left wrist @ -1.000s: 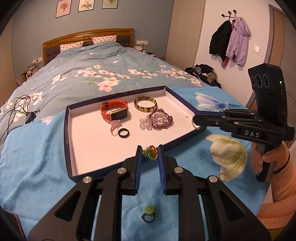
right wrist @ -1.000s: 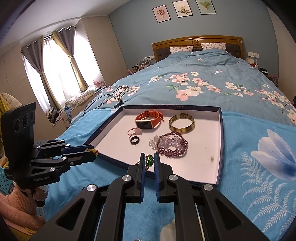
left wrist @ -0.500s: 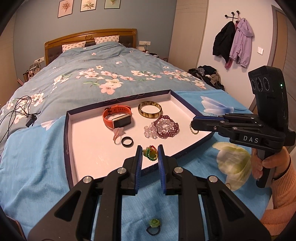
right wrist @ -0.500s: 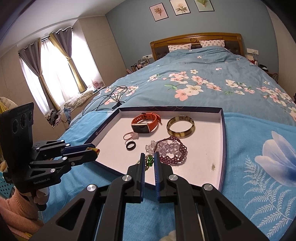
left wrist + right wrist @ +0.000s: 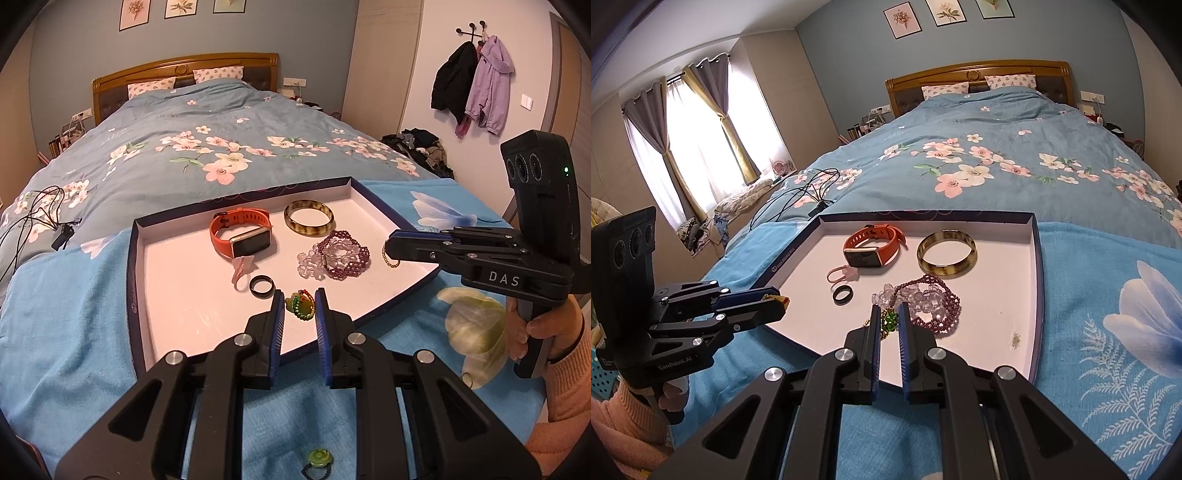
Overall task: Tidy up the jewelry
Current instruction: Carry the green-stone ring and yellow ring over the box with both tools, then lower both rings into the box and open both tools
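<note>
A white tray with a dark blue rim [image 5: 131,280] lies on a blue cloth on the bed. In it are an orange watch [image 5: 240,236], an amber bangle [image 5: 309,221], purple and clear bead bracelets [image 5: 338,254], a black ring [image 5: 262,286] and a pink ring [image 5: 240,269]. My left gripper [image 5: 298,295] is shut on a small green, red and yellow beaded ornament [image 5: 301,306], just over the tray's near edge. My right gripper [image 5: 889,310] is shut on a gold chain with a green stone [image 5: 889,320], held above the tray's right side beside the bracelets [image 5: 923,299].
A green ring [image 5: 319,458] lies on the blue cloth close under my left gripper, and a small metal ring [image 5: 467,378] lies on the cloth's flower print. Black cables [image 5: 40,210] lie on the quilt at the left. A hand in a pink sleeve [image 5: 550,332] holds the right gripper.
My left gripper has carried the beaded ornament forward, from outside the tray's near rim to over its floor. The right gripper with the chain has barely shifted.
</note>
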A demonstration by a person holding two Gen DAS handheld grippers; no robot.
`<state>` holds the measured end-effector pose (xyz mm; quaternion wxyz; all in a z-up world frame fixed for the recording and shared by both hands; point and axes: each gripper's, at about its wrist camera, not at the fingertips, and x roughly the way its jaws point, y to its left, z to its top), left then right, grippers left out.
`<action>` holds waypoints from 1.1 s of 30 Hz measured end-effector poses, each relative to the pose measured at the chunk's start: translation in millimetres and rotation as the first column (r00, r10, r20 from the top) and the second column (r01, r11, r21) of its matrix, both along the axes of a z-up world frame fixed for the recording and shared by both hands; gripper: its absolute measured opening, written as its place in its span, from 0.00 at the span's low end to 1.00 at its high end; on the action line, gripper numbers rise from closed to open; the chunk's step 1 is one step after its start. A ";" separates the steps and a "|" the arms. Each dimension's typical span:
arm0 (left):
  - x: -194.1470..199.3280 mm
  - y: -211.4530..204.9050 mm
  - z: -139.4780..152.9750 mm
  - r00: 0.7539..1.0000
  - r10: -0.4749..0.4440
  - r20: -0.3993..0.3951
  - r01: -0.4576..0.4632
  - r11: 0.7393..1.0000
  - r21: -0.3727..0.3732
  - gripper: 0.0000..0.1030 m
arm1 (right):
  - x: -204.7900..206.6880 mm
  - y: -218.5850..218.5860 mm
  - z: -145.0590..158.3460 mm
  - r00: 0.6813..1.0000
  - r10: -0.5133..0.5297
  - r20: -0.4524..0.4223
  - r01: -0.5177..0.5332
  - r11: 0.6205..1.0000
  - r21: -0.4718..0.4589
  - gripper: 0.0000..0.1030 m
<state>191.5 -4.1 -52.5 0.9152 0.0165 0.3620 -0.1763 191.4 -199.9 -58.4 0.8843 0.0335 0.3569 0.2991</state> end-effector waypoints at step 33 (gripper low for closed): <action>35.4 -0.2 -28.8 0.995 0.041 -0.096 -0.042 0.999 -0.007 0.16 | 23.4 15.3 -19.7 0.999 -0.015 -0.047 0.012 0.997 -0.071 0.07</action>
